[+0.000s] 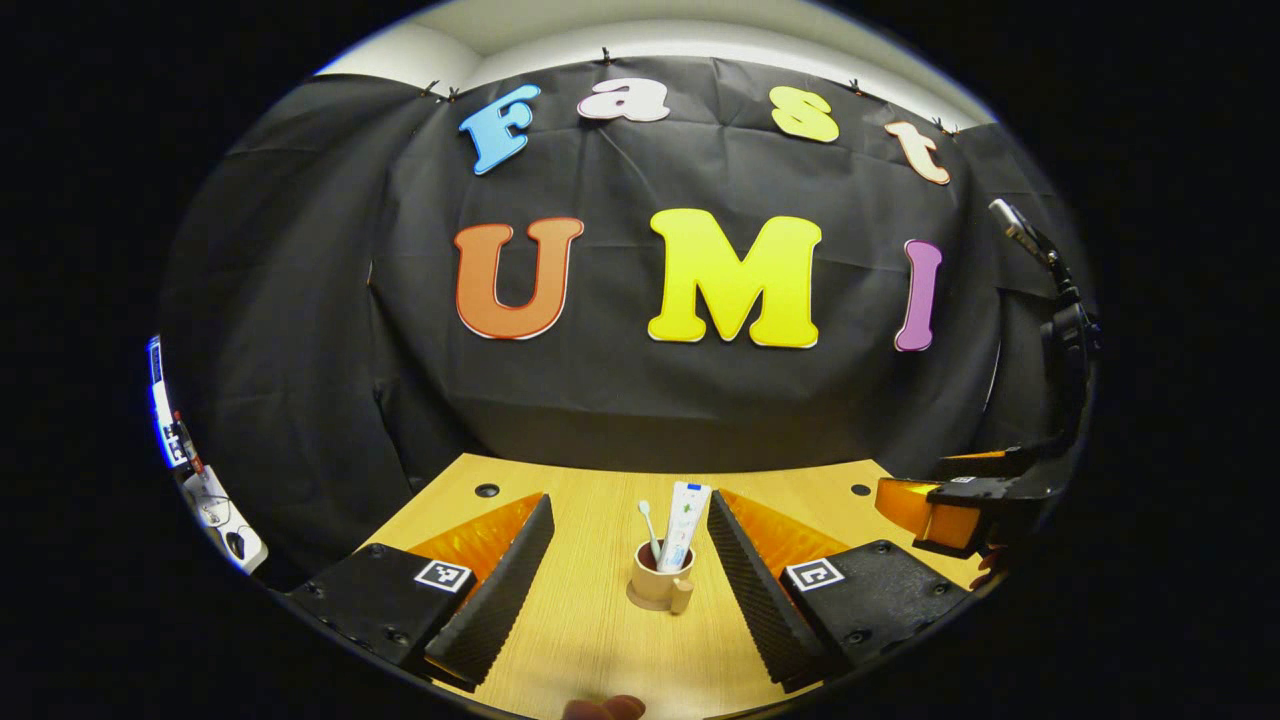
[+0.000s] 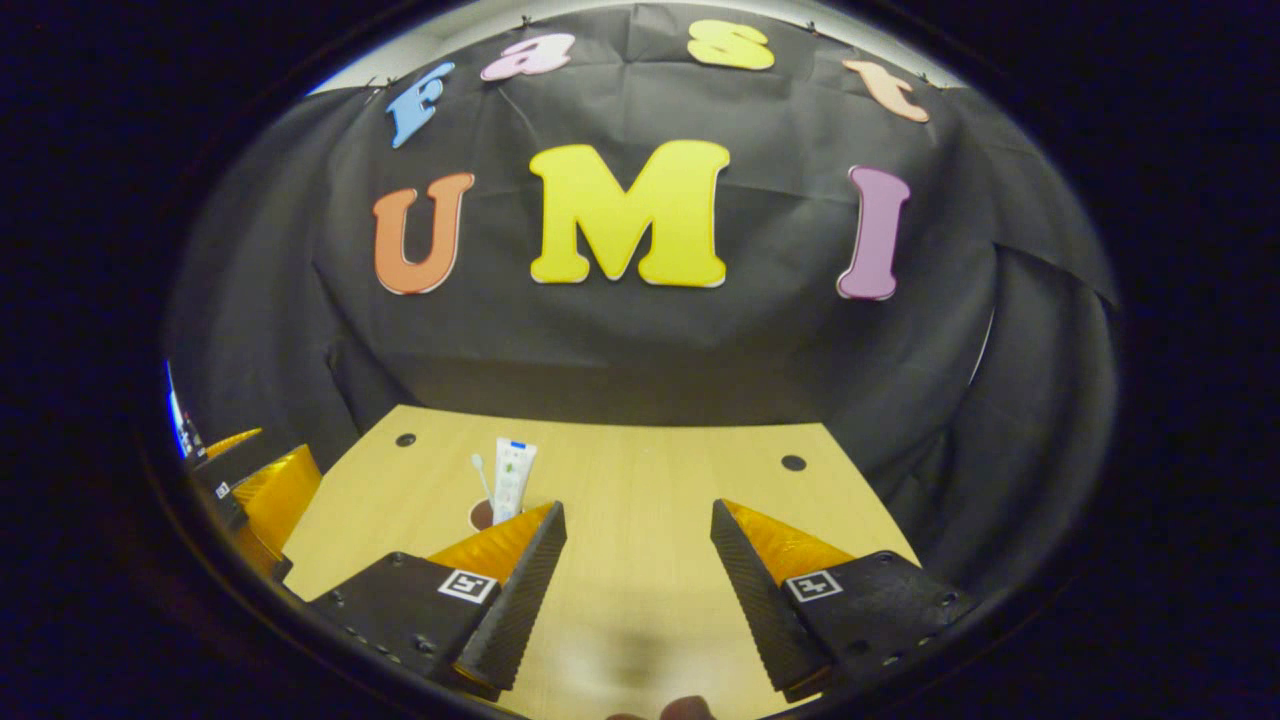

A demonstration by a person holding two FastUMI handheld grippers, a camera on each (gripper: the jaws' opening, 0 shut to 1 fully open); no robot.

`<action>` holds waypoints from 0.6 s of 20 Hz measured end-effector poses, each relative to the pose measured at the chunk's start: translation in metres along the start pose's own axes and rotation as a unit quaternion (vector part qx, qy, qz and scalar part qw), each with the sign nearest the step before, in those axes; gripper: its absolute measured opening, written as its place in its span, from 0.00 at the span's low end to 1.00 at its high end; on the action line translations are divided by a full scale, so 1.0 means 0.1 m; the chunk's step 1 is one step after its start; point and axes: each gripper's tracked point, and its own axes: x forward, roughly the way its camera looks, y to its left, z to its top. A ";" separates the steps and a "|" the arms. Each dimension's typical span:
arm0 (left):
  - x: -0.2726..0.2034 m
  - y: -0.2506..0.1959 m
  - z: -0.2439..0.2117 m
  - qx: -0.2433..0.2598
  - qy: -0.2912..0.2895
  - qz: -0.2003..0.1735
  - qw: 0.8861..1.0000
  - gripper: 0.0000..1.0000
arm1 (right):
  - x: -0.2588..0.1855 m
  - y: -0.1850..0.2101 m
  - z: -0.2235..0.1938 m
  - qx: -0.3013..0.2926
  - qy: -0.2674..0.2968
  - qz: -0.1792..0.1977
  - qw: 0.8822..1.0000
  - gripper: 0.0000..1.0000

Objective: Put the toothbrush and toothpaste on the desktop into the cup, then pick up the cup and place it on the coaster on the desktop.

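A beige cup [image 1: 660,585] with a small handle stands on the wooden desktop [image 1: 600,640], between the open fingers of my left gripper [image 1: 630,500] without touching either. A white toothbrush [image 1: 648,525] and a white toothpaste tube [image 1: 685,520] stand upright in it. The cup's foot looks wider, perhaps a coaster of like colour; I cannot tell. My right gripper [image 2: 636,507] is open over bare desktop [image 2: 640,600]. To its left are the toothpaste [image 2: 513,480], the toothbrush [image 2: 480,470] and the cup's rim [image 2: 482,515], partly hidden behind its left finger.
Round holes [image 1: 487,490] mark the desktop's far corners. The right gripper [image 1: 950,510] hovers at the table's right edge in the left gripper view. The left gripper [image 2: 260,480] sits at the left edge in the right gripper view. A black stand [image 1: 1065,320] rises at the right.
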 end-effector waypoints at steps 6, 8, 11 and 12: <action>-0.07 -0.15 0.11 -0.001 -0.019 -0.014 1.000 0.98 | -0.14 0.02 0.08 -0.006 -0.047 0.001 0.999 0.90; -0.07 -0.15 0.09 -0.001 -0.018 -0.014 1.000 0.98 | -0.20 0.04 0.10 -0.015 -0.057 0.003 0.998 0.90; -0.08 -0.15 0.10 0.003 -0.020 -0.015 1.000 0.98 | -0.28 0.07 0.15 -0.013 -0.067 0.005 0.998 0.90; -0.08 -0.14 0.11 0.004 -0.021 -0.015 1.000 0.98 | -0.28 0.08 0.15 -0.014 -0.066 0.006 0.998 0.90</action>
